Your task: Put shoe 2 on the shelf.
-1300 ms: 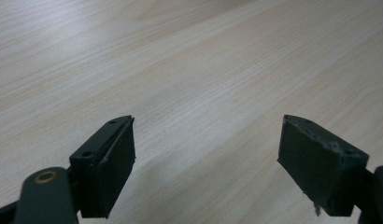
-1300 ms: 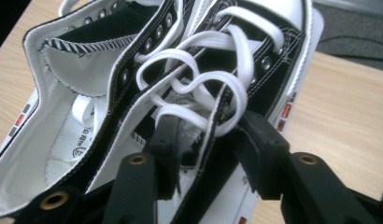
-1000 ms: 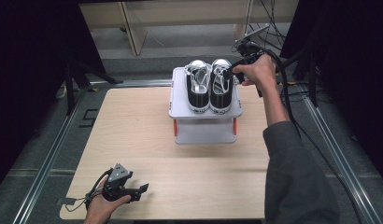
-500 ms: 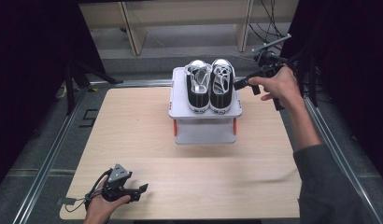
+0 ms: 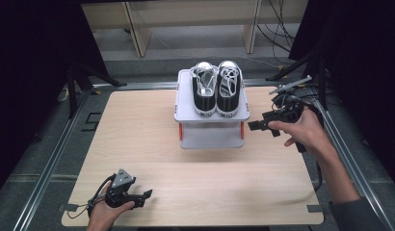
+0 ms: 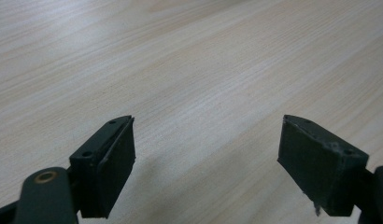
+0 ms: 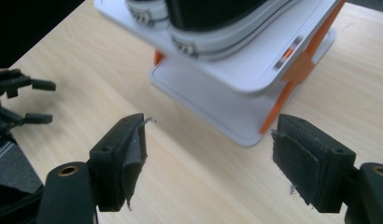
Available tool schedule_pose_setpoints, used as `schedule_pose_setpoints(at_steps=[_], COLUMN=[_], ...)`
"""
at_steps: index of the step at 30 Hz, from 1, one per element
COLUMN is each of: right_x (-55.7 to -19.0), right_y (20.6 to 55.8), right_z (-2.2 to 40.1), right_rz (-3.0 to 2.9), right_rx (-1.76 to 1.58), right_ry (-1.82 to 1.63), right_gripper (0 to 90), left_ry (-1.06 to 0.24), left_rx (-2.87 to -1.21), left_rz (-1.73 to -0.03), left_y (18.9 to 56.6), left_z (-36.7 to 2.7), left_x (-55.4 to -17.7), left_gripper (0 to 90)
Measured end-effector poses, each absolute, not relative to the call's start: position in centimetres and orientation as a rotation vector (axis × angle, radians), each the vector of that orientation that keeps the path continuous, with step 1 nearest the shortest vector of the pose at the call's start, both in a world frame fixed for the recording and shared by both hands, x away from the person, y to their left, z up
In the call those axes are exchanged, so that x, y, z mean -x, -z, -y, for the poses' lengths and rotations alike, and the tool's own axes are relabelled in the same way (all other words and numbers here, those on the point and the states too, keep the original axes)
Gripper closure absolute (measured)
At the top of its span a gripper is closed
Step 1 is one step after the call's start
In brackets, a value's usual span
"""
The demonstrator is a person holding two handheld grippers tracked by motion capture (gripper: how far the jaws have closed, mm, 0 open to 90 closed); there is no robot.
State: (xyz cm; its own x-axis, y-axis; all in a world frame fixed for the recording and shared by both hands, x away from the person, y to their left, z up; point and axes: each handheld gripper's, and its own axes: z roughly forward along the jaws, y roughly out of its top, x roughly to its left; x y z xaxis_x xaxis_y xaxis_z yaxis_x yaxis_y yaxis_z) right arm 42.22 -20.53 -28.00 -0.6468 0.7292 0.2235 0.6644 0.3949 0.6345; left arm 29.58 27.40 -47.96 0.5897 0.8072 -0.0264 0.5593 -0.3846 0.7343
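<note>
At the near left corner of the wooden table (image 5: 152,144), the left gripper (image 5: 140,198) rests low over the surface in the person's left hand (image 5: 104,214), pointing right. Jaws spread wide, nothing between them; in the left gripper view just bare wood grain under them. Its cable loops off toward the table's near-left edge.

Mid-table, right side: the right gripper (image 5: 252,126) is held above the surface in the right hand (image 5: 306,132), pointing left at the small white rack (image 5: 186,113), just beside its right edge, not touching. Jaws wide apart, empty. The pads (image 7: 299,161) look frayed at the edges in the right gripper view.

Farther back, centre: the rack is two white shelves joined by orange posts (image 7: 292,81). Lower shelf looks empty as far as visible. On the top shelf sits a pair of black sneakers (image 5: 216,89) with white soles and white laces, side by side and touching, heels toward the person, toes toward the far edge.

Beyond the table: grey floor, pale wooden frame legs (image 5: 138,26), loose cables at the far right.
</note>
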Motion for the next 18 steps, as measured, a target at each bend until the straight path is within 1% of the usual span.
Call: schedule_pose_setpoints(at_steps=[1,2,4,5,10,12,14,18], right_x=[-41.9,-41.2,-40.5,-40.5,-38.7,-38.2,-37.8,-37.0], right_y=[28.3,28.7,29.6,29.6,31.9,32.3,32.7,33.5], right_z=[20.6,20.5,20.7,20.7,21.1,21.3,21.6,22.1], right_rz=[-2.550,-2.555,-2.551,-2.551,-2.551,-2.566,-2.578,-2.537], right_rx=[-1.263,-1.312,-1.280,-1.280,-1.303,-1.317,-1.287,-1.254], right_ry=[-1.087,-1.099,-1.124,-1.124,-1.117,-1.104,-1.129,-1.150], right_gripper=[26.5,26.5,26.5,26.5,26.2,25.8,25.8,25.0], left_ry=[-0.427,-0.437,-0.447,-0.447,-0.435,-0.425,-0.446,-0.444], left_rx=[-2.089,-2.090,-2.101,-2.101,-2.095,-2.086,-2.108,-2.108], left_rz=[-1.103,-1.091,-1.072,-1.072,-1.090,-1.117,-1.077,-1.079], left_y=[48.0,48.0,47.9,47.9,48.0,48.0,48.0,48.0], left_z=[-27.3,-27.4,-27.5,-27.5,-27.3,-27.3,-27.4,-27.4], left_x=[-29.5,-29.5,-29.6,-29.6,-29.6,-29.5,-29.7,-29.7], left_gripper=[18.4,18.4,18.4,18.4,18.4,18.4,18.4,18.4])
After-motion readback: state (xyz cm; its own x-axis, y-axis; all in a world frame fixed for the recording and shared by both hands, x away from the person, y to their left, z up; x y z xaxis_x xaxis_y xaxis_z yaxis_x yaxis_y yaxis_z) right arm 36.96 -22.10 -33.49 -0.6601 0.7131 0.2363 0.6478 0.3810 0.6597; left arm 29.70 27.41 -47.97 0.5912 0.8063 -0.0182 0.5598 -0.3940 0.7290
